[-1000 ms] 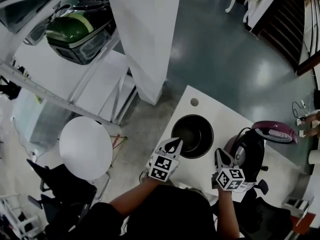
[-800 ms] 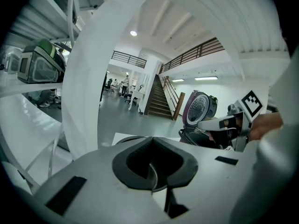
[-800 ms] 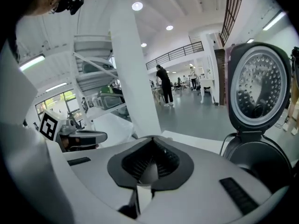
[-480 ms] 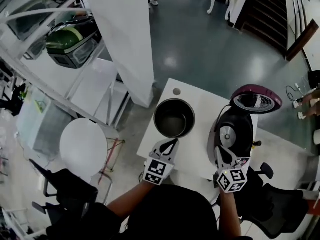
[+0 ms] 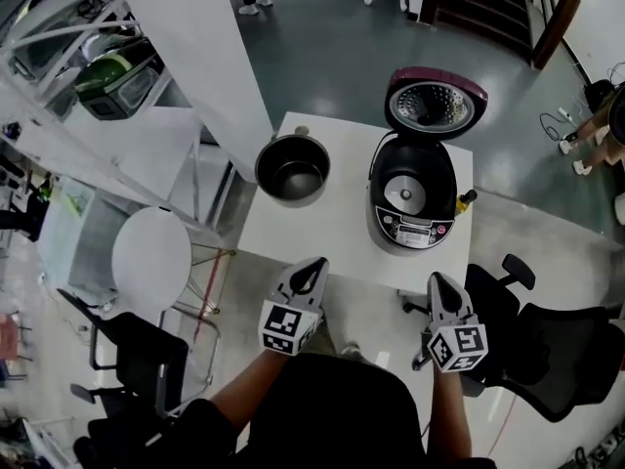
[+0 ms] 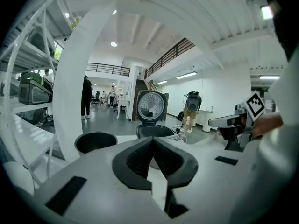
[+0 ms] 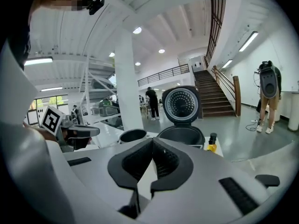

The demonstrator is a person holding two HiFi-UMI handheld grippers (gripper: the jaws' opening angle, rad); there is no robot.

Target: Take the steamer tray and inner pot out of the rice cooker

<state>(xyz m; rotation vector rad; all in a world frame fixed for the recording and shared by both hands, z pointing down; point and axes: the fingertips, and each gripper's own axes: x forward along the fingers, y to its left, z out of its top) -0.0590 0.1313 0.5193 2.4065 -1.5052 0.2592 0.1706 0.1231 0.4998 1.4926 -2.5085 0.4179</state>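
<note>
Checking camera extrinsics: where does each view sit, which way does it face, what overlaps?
Head view: on the person's head, looking steeply down at the white table with inner pot and open rice cooker; shows both arms, left gripper and right gripper.
Left gripper view: on the left gripper, facing the table along its shut jaws; right gripper shows at right.
Right gripper view: on the right gripper, facing likewise along shut jaws; left gripper shows at left.
Shared: all three show inner pot and rice cooker.

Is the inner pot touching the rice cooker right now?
Apart. The head view shows the inner pot standing left of the rice cooker, with bare tabletop between them.
</note>
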